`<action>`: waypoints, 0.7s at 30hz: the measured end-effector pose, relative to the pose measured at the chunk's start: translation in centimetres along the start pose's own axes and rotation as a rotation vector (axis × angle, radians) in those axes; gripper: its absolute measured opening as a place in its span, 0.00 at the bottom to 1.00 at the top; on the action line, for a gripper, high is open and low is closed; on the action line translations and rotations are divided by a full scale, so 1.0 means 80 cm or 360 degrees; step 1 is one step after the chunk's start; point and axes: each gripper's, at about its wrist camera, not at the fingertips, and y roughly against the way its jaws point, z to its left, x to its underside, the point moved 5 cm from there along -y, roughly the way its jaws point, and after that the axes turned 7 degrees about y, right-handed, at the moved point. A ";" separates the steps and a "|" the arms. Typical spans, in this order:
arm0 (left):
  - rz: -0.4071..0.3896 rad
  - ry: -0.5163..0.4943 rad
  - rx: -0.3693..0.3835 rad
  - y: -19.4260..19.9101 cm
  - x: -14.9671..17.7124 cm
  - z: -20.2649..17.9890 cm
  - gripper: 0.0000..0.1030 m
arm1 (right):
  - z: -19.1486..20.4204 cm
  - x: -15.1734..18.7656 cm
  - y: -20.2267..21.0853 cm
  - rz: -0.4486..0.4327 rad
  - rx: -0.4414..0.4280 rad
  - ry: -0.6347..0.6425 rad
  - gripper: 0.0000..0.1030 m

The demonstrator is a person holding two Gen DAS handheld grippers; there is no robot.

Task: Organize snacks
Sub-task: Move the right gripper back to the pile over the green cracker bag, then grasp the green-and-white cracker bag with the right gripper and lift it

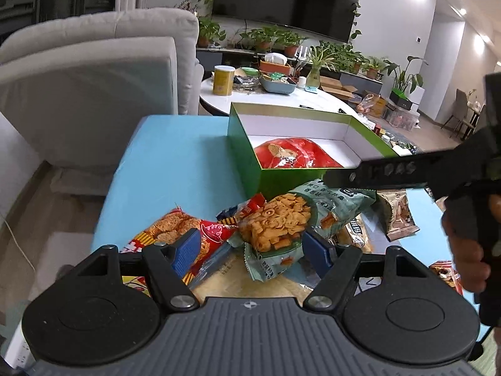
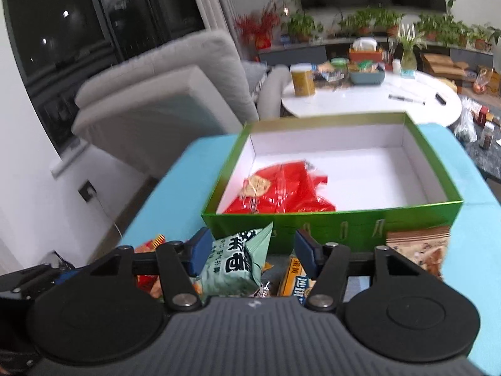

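My left gripper (image 1: pixel 250 244) brackets the pale green snack bag (image 1: pixel 281 222), jaws half-wide, not pressing; my right gripper (image 2: pixel 249 252) is open, holding nothing. One red packet (image 2: pixel 278 189) lies inside the green box (image 2: pixel 332 225). The remaining packets stay heaped on the blue table (image 1: pixel 175 156).

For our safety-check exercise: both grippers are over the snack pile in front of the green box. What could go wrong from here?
1. The left gripper and right gripper both straddle the same pale green snack bag; they may tug it apart or collide.
2. Bags overlap in the pile, so the red snack bag could get dragged along.
3. The green box stands close behind; a lifted bag could catch its front wall.
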 end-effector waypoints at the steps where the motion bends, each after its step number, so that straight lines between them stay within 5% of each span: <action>1: 0.0004 0.0002 0.0013 -0.001 0.001 0.001 0.67 | -0.001 0.004 -0.005 0.0030 -0.0002 -0.0004 0.77; 3: 0.0020 0.0000 0.0042 -0.005 0.003 0.000 0.67 | -0.003 0.012 -0.004 0.0049 -0.0044 -0.0014 0.75; 5: 0.0049 0.0005 0.0086 -0.011 0.004 -0.003 0.67 | -0.004 0.019 0.004 0.0069 -0.0097 -0.0035 0.64; 11: 0.0143 -0.0018 0.0172 -0.033 0.012 -0.014 0.67 | 0.002 0.040 0.026 0.0121 -0.0131 -0.0022 0.64; 13: 0.0155 -0.0029 0.0152 -0.040 0.011 -0.016 0.67 | 0.002 0.039 0.026 0.0105 -0.0133 -0.0037 0.68; 15: 0.0163 -0.0038 0.0154 -0.042 0.010 -0.017 0.67 | -0.001 0.036 0.025 0.0092 -0.0116 -0.0063 0.87; 21: 0.0196 -0.0039 0.0162 -0.050 0.012 -0.015 0.67 | -0.001 0.025 0.012 0.0084 -0.0163 -0.0074 0.88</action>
